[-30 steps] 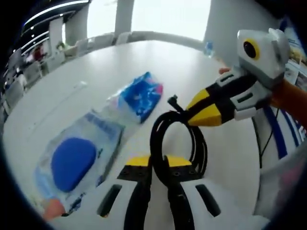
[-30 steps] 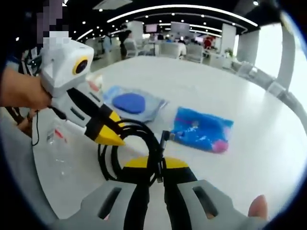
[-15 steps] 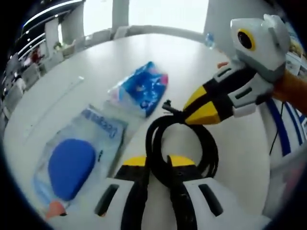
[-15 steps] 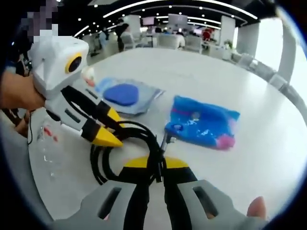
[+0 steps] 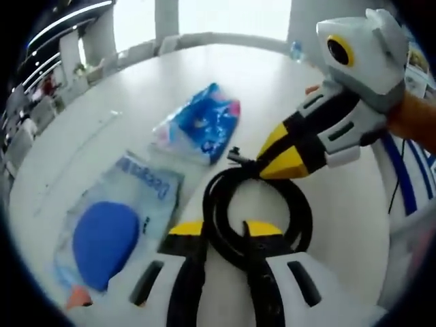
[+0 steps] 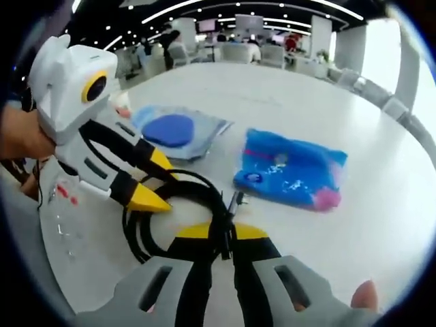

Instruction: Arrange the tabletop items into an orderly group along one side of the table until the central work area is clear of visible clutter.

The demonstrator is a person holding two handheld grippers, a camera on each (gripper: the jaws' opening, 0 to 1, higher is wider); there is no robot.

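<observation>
A coiled black cable (image 5: 300, 219) hangs between both grippers above the white table (image 5: 102, 122). My left gripper (image 5: 225, 229) is shut on the near side of the coil. The right gripper (image 5: 263, 161) comes in from the right and pinches the coil's far side by the plug end. In the right gripper view my right gripper (image 6: 219, 232) is shut on the cable (image 6: 133, 230), and the left gripper (image 6: 158, 181) clamps it from the left. A blue packet (image 5: 201, 127) (image 6: 289, 170) and a clear pouch with a blue oval (image 5: 112, 228) (image 6: 174, 129) lie flat on the table.
A clear plastic wrapper (image 6: 63, 219) lies near the table's edge at the left. A small bottle (image 5: 295, 67) stands at the far rim. Chairs (image 6: 276, 73) ring the table. A person's hand (image 6: 19, 136) holds the left gripper.
The coil has spread into a rounder loop between the two grippers. Both keep their hold. The views have shifted slightly toward the blue packet.
</observation>
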